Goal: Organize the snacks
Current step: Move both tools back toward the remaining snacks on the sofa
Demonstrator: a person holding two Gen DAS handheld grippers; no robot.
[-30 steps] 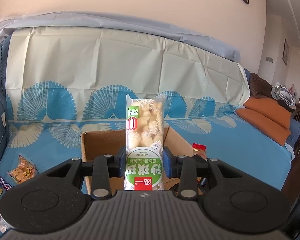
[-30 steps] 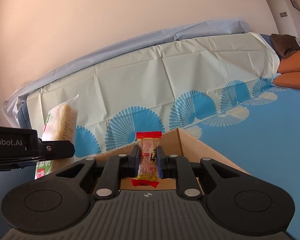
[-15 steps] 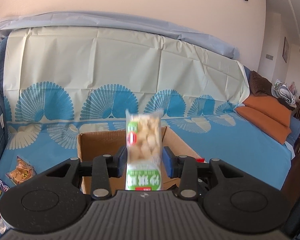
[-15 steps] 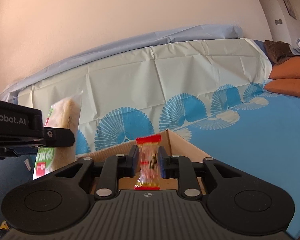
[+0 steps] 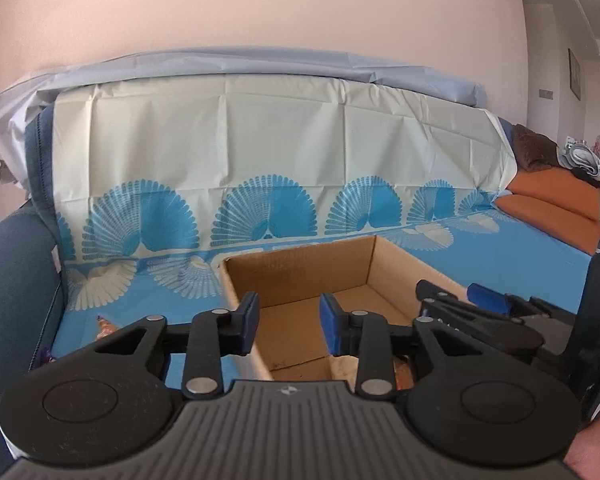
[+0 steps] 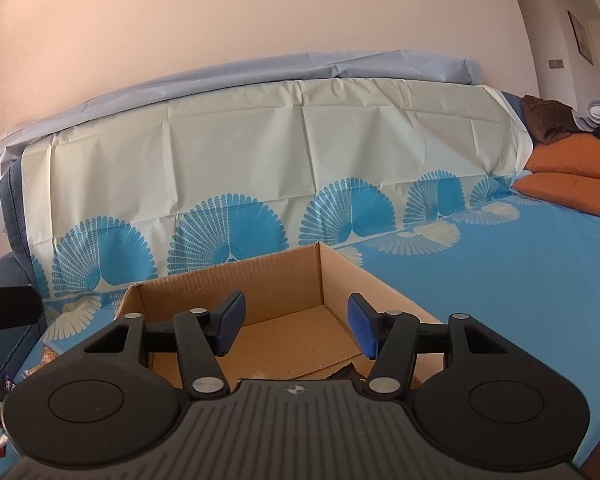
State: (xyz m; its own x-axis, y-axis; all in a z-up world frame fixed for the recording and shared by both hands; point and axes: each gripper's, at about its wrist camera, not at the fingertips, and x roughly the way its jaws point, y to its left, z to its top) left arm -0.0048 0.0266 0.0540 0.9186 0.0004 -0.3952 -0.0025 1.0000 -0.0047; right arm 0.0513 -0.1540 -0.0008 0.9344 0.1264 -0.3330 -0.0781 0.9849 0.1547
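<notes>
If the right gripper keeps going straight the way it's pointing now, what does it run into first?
Probably the cardboard box: the open, empty right gripper points slightly down into it, so it would likely meet the box floor or back wall first. Depth is hard to judge.

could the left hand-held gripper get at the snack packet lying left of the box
Probably yes: the left hand-held gripper is open and empty, and nothing lies between it and the snack packet on the blue cover beside the cardboard box.

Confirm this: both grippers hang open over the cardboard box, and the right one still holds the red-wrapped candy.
Wrong on the candy. The right wrist view shows the right gripper with nothing between its fingers, its jaws having just opened. The rest holds: left gripper is open too, both over the cardboard box.
</notes>
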